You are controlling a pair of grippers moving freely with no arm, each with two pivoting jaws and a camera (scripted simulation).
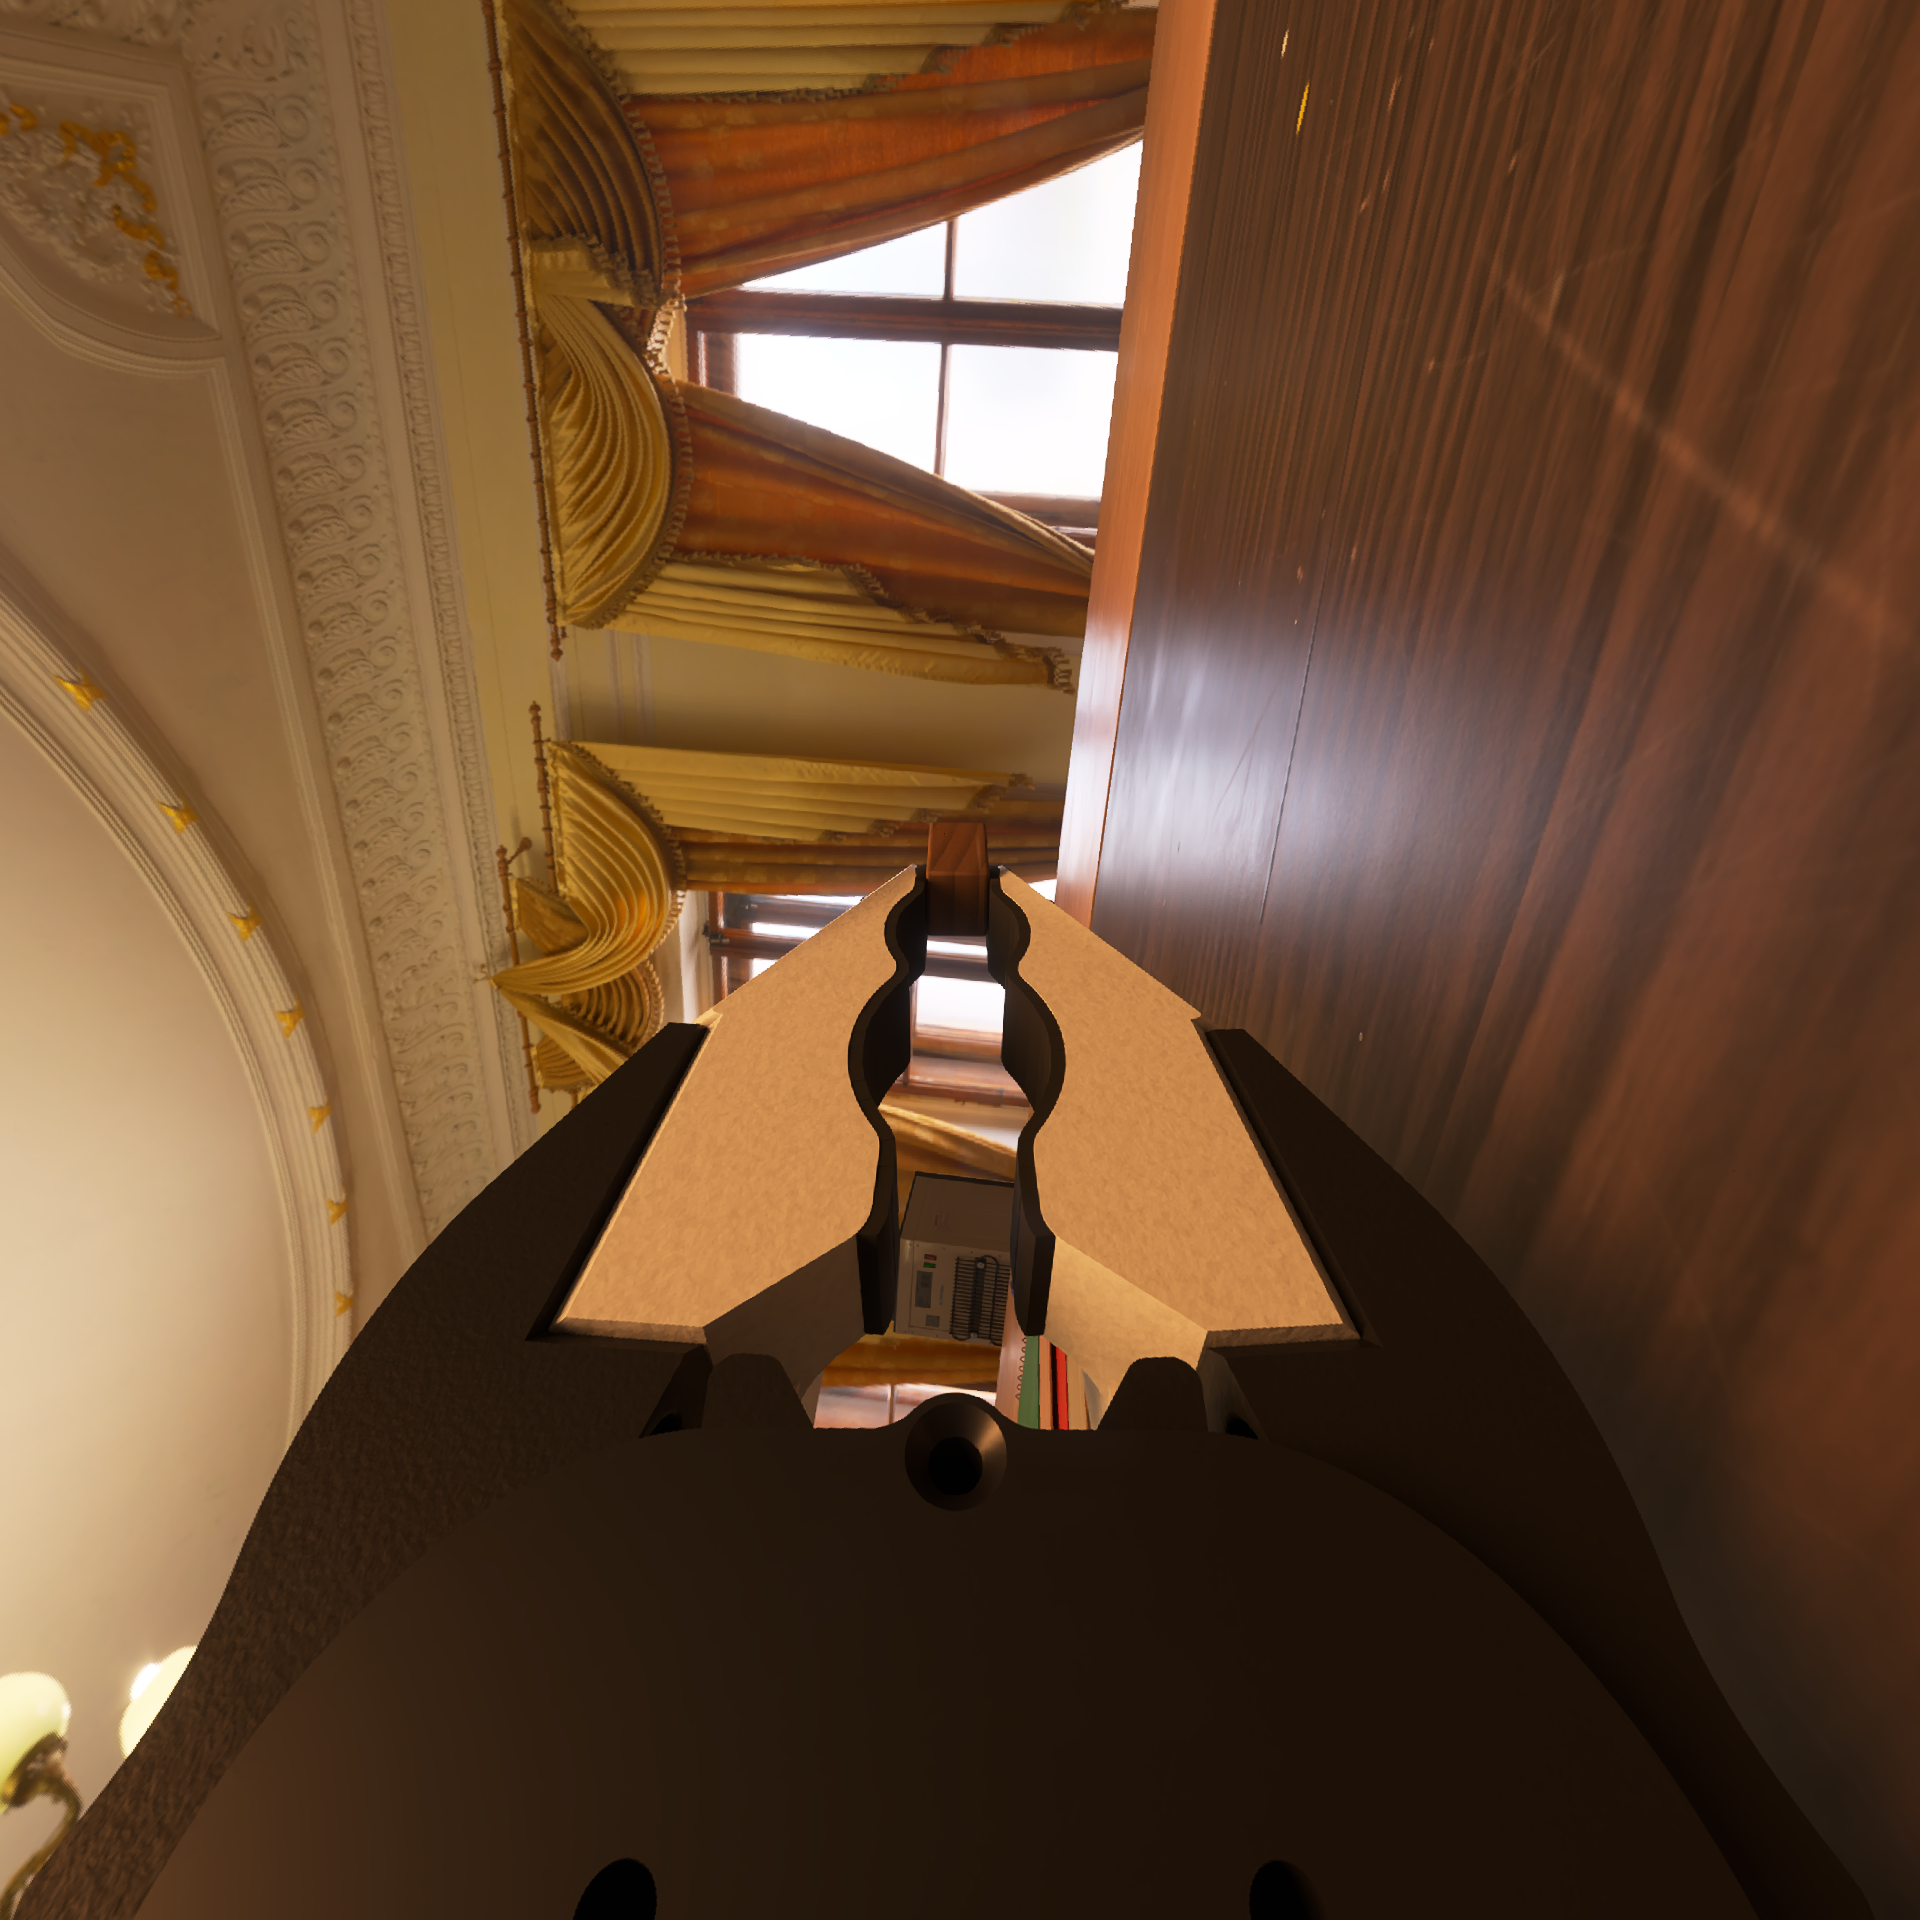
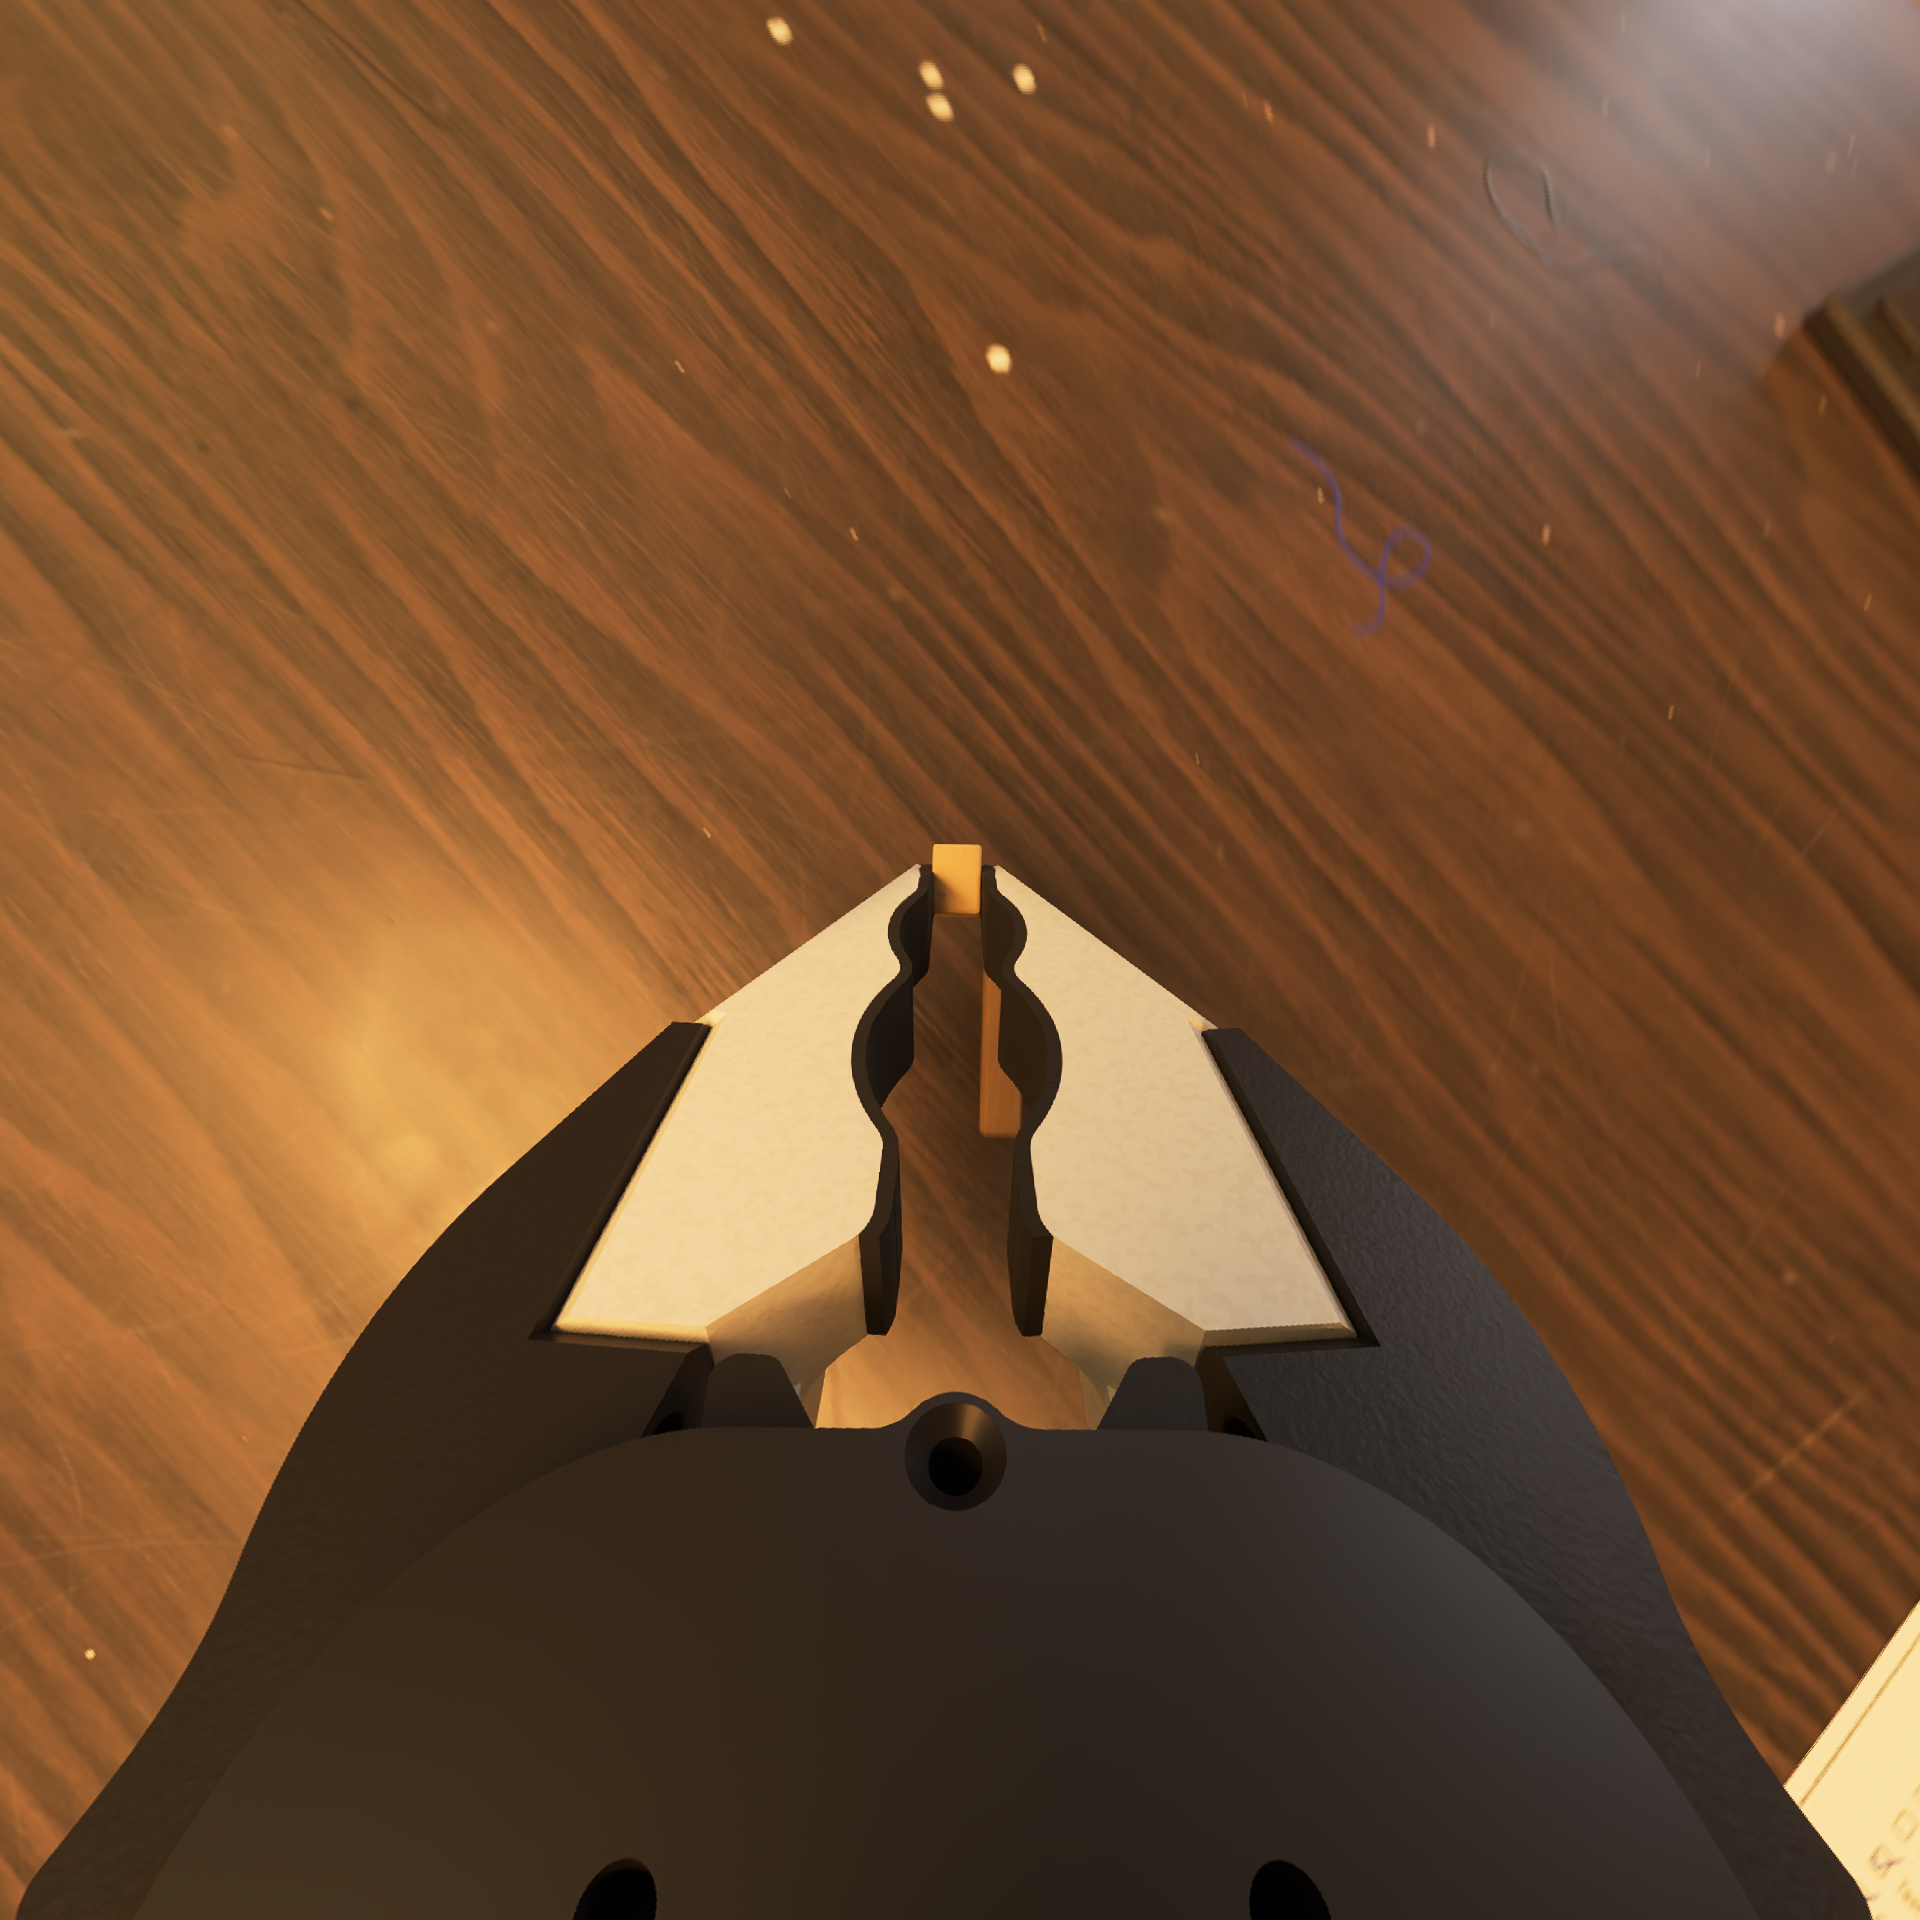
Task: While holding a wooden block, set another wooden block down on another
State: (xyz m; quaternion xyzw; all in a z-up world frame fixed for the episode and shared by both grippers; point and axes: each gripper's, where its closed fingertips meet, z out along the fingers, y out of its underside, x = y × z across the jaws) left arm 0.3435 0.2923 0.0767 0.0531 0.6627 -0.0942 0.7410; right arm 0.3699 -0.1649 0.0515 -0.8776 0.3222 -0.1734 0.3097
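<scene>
Wooden blocks sit pinched in both tongs: the left tongs [image 1: 956, 883] grip a dark block [image 1: 956, 878] beside the worktop [image 1: 1507, 727] edge, with curtains [image 1: 831, 499] behind; the right tongs [image 2: 956, 883] grip a pale block [image 2: 956, 878] over the worktop's bare wood, above another pale block [image 2: 994, 1060].

My left gripper [image 1: 956, 883], black with tan fingers, pinches a reddish-brown block [image 1: 956, 868]; my right gripper [image 2: 956, 883] pinches an orange-yellow block [image 2: 956, 871]. The table [image 2: 520, 520] is streaky red-brown wood grain.

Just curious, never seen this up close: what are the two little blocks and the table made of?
Dark block in the left gripper: looks like stained wood, reddish-brown with faint grain. Pale block in the right gripper: probably light, unfinished wood, plain yellow-tan; grain too small to see. Table: wood or veneer, streaky grain with a soft sheen.
</scene>
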